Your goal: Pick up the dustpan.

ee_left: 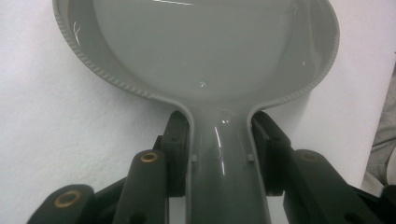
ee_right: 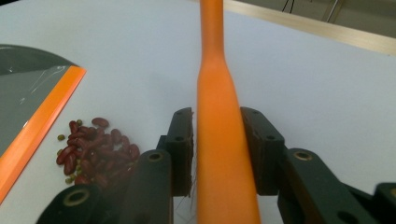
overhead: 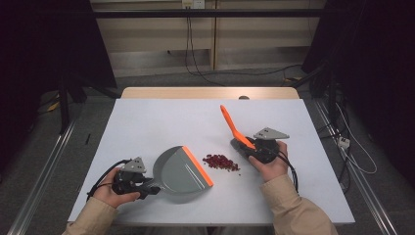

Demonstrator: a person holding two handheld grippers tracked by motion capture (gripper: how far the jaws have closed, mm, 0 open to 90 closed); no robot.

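Observation:
A grey dustpan (overhead: 178, 171) with an orange front lip lies on the white table (overhead: 161, 117) at the front left. My left gripper (overhead: 149, 188) is shut on its handle, and both pads press the handle's sides in the left gripper view (ee_left: 220, 130). A small pile of red beans (overhead: 220, 161) lies just right of the lip. An orange brush handle (overhead: 232, 125) slants away to the upper left from my right gripper (overhead: 247, 147). In the right gripper view the handle (ee_right: 217, 93) runs between the jaws (ee_right: 217, 126) with a thin gap on each side.
The beans (ee_right: 98, 149) and the dustpan's orange lip (ee_right: 42, 116) lie to the left in the right gripper view. A wooden strip (overhead: 210, 92) borders the table's far edge. Cables trail over the floor beyond and to the right.

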